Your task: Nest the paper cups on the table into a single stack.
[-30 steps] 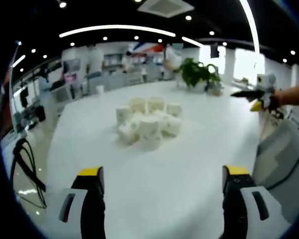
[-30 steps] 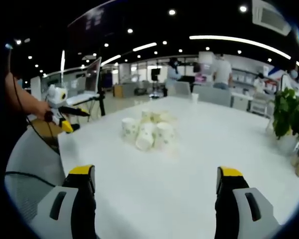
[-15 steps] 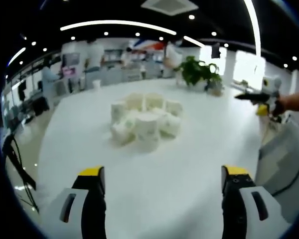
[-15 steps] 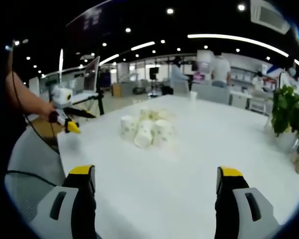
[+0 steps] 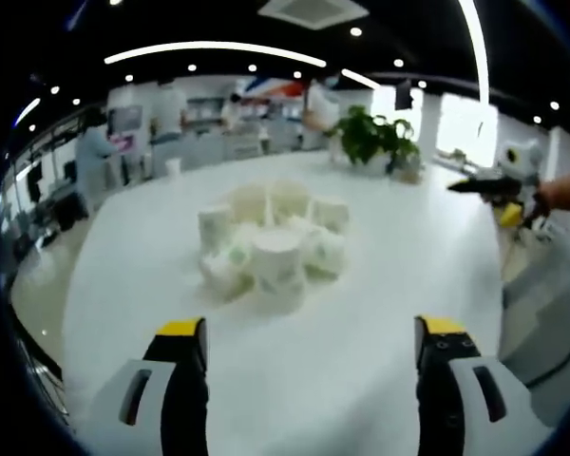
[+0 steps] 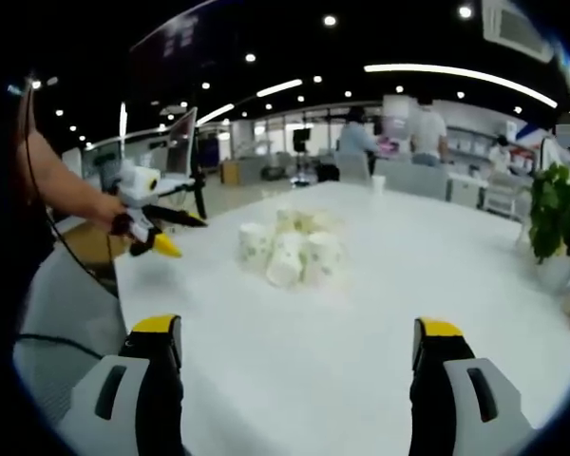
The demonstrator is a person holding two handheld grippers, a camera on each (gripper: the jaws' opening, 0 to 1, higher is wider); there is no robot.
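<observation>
Cups [image 5: 271, 247] clustered mid-bench [image 5: 380, 313], some upright, some tipped; small white paper, printed, tapered. Approach step, nothing nested yet. Left tongs [image 5: 304, 356] and right tongs [image 6: 299, 351] both wide open, empty, well short of the pile. Next: close in, grab one upright cup by its thin rim

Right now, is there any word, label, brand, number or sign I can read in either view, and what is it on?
No text can be read in these pictures.
Paper cups: faint greenish print, too blurred to read.
Back wall: a red and blue shape, perhaps a sign, with no legible letters.
Left gripper and right gripper: yellow tips, with no visible marking.
</observation>
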